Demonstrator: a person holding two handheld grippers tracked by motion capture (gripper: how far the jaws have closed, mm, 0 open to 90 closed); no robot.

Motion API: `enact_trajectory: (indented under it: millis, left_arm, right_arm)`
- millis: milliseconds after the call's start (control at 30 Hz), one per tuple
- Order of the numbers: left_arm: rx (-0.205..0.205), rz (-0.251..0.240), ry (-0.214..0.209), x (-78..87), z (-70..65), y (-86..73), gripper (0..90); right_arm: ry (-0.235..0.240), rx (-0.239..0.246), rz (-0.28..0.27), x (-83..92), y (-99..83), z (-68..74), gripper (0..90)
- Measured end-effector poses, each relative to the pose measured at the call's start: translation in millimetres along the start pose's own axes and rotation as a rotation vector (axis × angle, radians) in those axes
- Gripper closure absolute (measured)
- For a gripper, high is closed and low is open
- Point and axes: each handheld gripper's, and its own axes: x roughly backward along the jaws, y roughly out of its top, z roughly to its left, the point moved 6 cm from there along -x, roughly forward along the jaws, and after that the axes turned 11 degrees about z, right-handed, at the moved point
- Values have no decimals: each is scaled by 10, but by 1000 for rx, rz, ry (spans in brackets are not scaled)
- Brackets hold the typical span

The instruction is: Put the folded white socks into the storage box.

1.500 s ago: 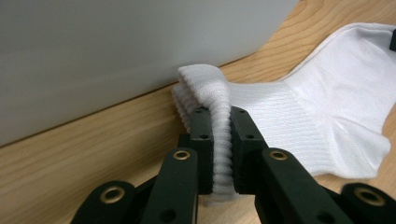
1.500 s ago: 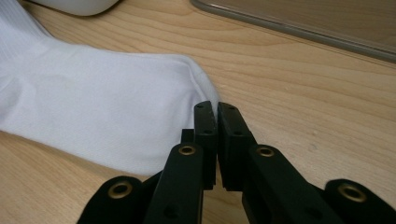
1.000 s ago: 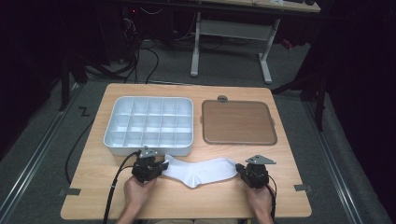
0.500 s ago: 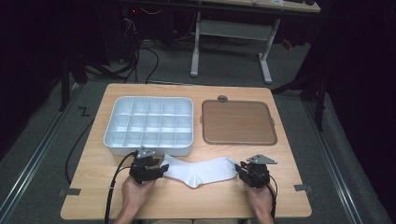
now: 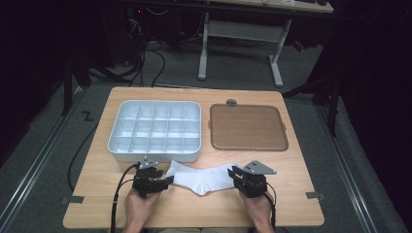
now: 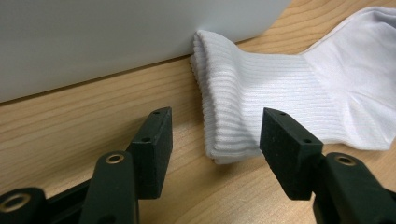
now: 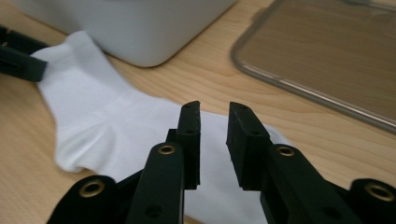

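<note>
Left gripper (image 6: 212, 135) has just opened up wide, sock (image 6: 280, 98) cuff between its jaws untouched, center frame. Right gripper (image 7: 214, 140) has just narrowed to a slim gap above the sock's toe, gripping nothing.

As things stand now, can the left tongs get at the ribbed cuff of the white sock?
Probably yes. The left tongs stand open with the sock cuff lying flat on the table just ahead, between the jaws. Nothing blocks it; the white tray sits behind.

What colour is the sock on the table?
White, with a ribbed cuff; the sock shows best in the left gripper view.
</note>
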Motion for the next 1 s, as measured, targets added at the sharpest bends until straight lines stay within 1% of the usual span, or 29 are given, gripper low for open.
enact_trajectory:
  millis: [67, 133, 200, 333, 467, 600, 733, 767, 833, 1000]
  left_arm:
    - [-9, -1, 6, -1, -1, -7, 456]
    - [-19, 0, 10, -2, -7, -17, 479]
    - [-32, 0, 15, -5, -9, -24, 499]
    - [-15, 14, 6, -5, -21, -29, 577]
    - [-17, 24, 2, -13, -40, -48, 637]
    - [-19, 27, 1, -20, -51, -57, 678]
    - [-13, 34, -4, -22, -55, -61, 712]
    - [-16, 34, -5, -23, -57, -65, 720]
    - [-22, 39, -10, -24, -60, -74, 742]
    - [-16, 50, -28, -21, -66, -78, 793]
  right_arm:
    - [34, 17, 23, -106, 5, 111, 789]
    - [64, 28, 49, -203, 2, 192, 799]
    - [79, 34, 65, -277, 2, 255, 805]
    - [98, 52, 86, -398, 16, 366, 817]
    - [112, 47, 88, -464, 45, 419, 840]
    - [112, 62, 100, -517, 62, 457, 858]
    - [104, 70, 116, -549, 38, 460, 863]
    - [103, 68, 124, -552, 27, 464, 863]
    - [100, 77, 135, -575, 5, 458, 863]
    - [101, 94, 141, -587, -16, 459, 863]
